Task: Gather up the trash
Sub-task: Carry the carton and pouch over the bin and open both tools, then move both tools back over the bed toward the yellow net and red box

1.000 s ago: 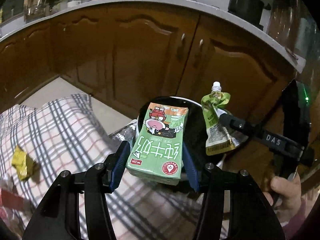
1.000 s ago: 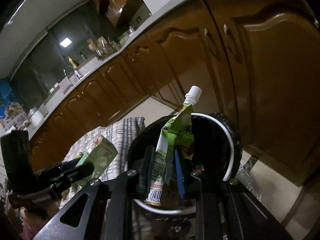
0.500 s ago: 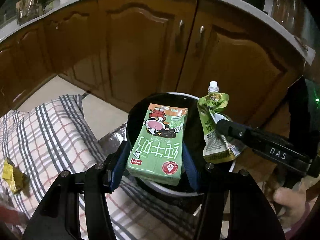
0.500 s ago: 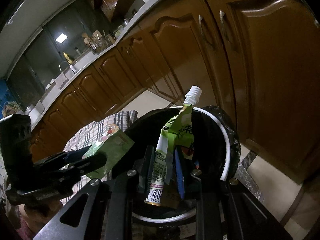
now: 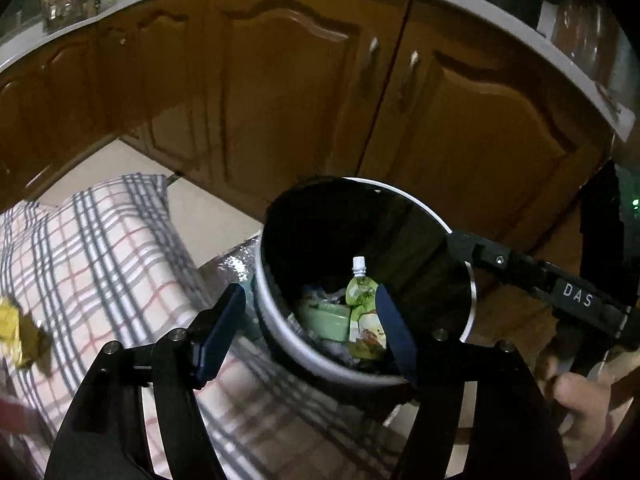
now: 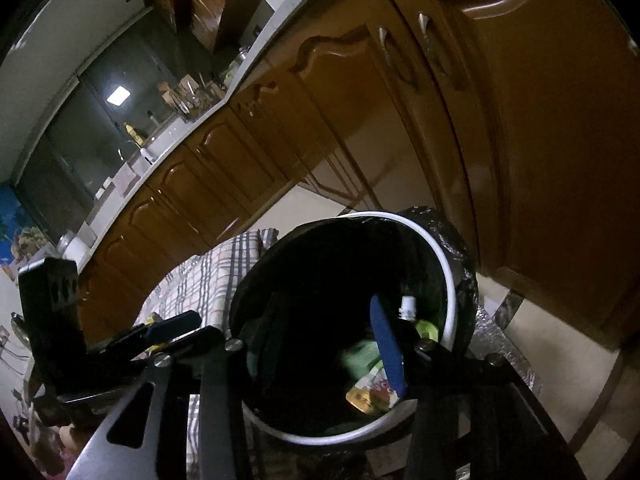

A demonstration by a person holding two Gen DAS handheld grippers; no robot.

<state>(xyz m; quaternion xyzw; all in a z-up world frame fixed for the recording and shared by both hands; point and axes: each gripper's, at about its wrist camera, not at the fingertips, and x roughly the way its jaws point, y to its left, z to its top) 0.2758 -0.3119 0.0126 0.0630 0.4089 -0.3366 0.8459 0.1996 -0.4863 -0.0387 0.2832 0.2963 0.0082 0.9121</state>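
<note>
Two tongs opening over the bin, nothing held between either pair.

Left wrist view: the left tongs (image 5: 306, 322) are seen spread and opening, empty, above the trash bin (image 5: 468, 292); the green carton (image 5: 324, 316) and the spouted pouch (image 5: 362, 308) lie at its bottom. A yellow wrapper (image 5: 12, 330) is noted on the checked cloth (image 5: 100, 256), well apart from the bin, and is judged the next pickup. Right wrist view: the right tongs (image 6: 324, 340) are likewise opening and empty over the bin. Withdrawal is best made straight upward, clear of the white rim; cabinet doors (image 6: 540, 140) stand near behind, and open floor is left toward the cloth.
</note>
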